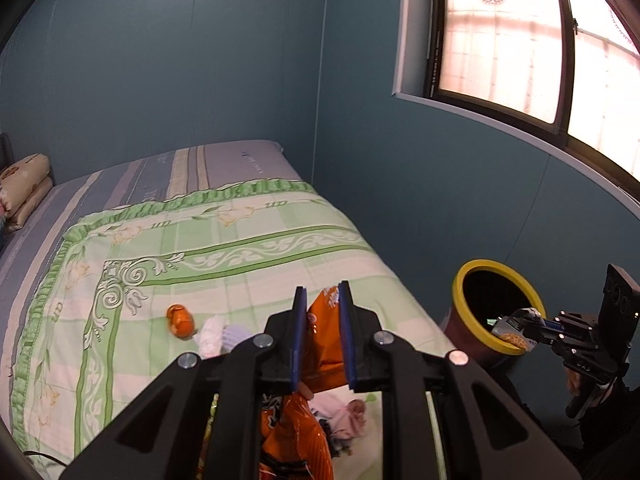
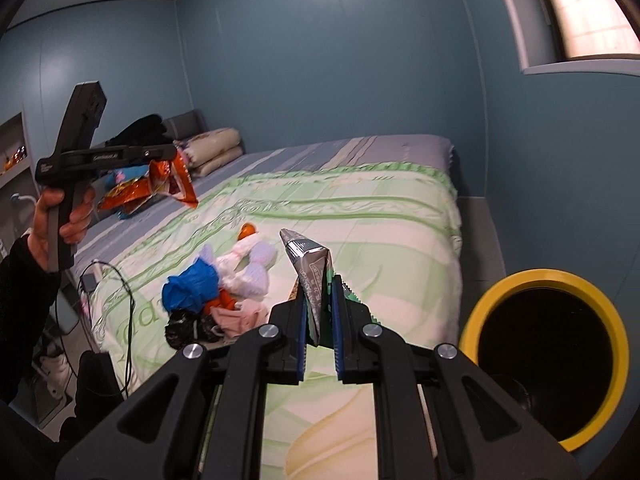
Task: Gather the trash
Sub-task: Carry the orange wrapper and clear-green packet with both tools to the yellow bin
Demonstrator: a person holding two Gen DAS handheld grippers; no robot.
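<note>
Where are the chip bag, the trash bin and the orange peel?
chip bag [image 1: 325, 332], left wrist view, orange front between the fingers
trash bin [image 2: 541, 277], right wrist view, yellow rim
orange peel [image 1: 181, 321], left wrist view, its middle

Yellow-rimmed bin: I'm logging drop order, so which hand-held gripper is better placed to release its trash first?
Right. The right hand-held gripper holds its silver wrapper at the yellow-rimmed bin; the left holds its orange bag over the bed.

The quilt [image 1: 248, 256] was green-and-cream floral, the bin [image 2: 600, 320] rim yellow, the bag [image 1: 324, 332] orange, the walls [image 1: 200, 60] teal.
</note>
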